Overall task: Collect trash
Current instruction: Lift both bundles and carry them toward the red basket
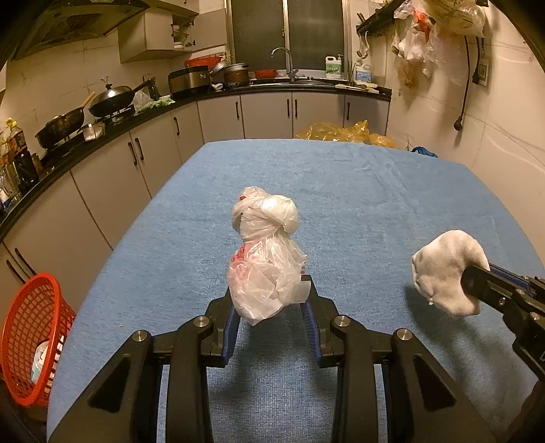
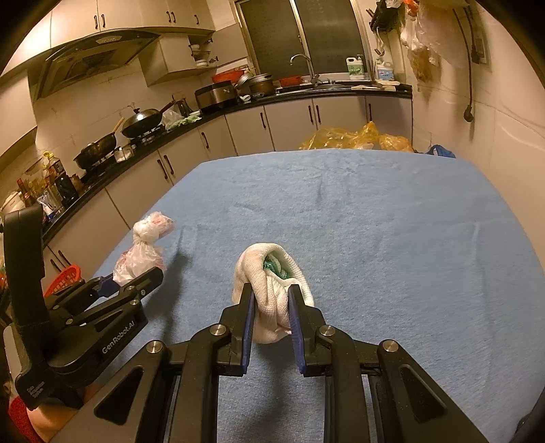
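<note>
My left gripper is shut on a knotted clear plastic bag with red print and holds it above the blue-covered table. The bag also shows in the right wrist view, where the left gripper is at the left. My right gripper is shut on a white cloth bundle with something green inside, held above the table. The bundle also shows in the left wrist view at the right, with the right gripper behind it.
A red mesh basket stands off the table's left edge, with something pale inside. Kitchen counters with pans and cabinets run along the left and back. Yellow plastic bags lie beyond the far table edge. Bags hang on the right wall.
</note>
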A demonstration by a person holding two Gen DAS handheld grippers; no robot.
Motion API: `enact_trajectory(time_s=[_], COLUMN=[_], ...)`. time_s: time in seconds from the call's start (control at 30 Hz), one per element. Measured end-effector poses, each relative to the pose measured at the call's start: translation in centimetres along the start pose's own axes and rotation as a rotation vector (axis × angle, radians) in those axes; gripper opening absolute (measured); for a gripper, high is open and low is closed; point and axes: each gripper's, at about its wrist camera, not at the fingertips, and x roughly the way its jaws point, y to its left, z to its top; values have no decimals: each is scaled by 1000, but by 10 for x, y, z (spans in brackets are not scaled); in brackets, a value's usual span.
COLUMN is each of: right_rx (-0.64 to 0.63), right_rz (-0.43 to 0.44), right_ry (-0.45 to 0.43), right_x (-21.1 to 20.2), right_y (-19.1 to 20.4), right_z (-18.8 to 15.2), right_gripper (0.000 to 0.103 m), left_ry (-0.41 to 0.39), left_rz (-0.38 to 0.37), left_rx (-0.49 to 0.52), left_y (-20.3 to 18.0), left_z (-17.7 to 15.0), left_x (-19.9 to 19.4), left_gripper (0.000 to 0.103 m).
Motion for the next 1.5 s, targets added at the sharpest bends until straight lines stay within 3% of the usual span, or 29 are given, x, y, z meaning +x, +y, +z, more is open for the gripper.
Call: enact_trajectory(time_s=[0.37,0.63,0.93,1.5], right_rx=[7,38,0,-134], right_rz=[-8,6,67,151], right_ry=[-9,-32,-32,42], right_x=[-2,-22,-43,-25], right_y=[1,3,41,135], right_z=[1,-1,-20,-30], right_gripper=[21,22,22,22], left_ry=[12,5,-8,-30], left_rz=[5,23,36,73], left_rx=[-7,8,-21,-150], left_y=[-2,11,52,134], left_z=[2,-12,-43,-70], left_x=[-2,-41,-78,-103], left_gripper=[32,32,32,32])
